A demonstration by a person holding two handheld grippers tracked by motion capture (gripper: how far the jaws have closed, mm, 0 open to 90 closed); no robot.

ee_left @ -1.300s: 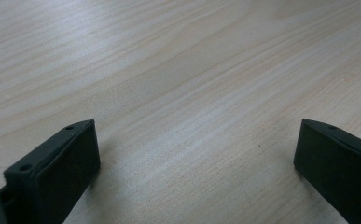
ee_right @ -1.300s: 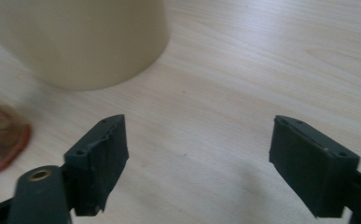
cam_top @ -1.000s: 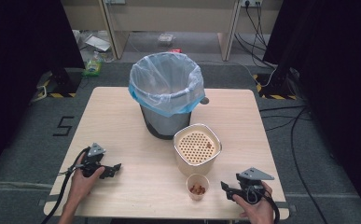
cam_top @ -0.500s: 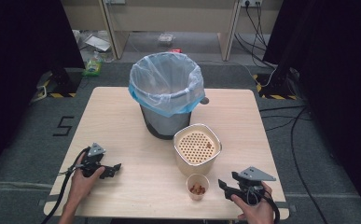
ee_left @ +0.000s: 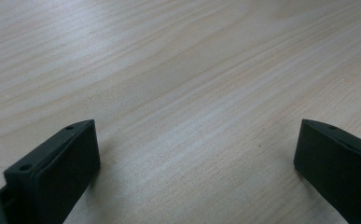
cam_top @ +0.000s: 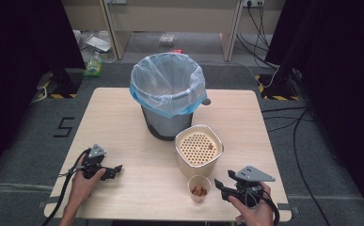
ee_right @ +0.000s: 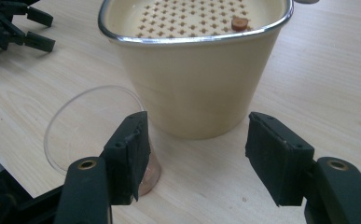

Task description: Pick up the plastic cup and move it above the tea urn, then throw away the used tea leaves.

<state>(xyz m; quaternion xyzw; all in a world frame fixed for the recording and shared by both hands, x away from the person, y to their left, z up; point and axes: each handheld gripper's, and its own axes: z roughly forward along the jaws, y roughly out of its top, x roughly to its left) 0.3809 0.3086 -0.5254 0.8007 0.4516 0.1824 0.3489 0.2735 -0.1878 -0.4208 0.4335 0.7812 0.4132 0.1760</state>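
Small clear cup (cam_top: 199,188) near the front edge of the surface (cam_top: 123,127), both tools idle beside it.

We see the cup holding a few brown pieces, just in front of a cream strainer tub (cam_top: 199,149) with one brown piece on its perforated insert, and a bag-lined bin (cam_top: 168,94) behind that. Our right tool (cam_top: 223,184) sits just right of the cup, jaws wide with nothing between them. Our left tool (cam_top: 115,170) rests well apart on the left, jaws also wide over bare wood.
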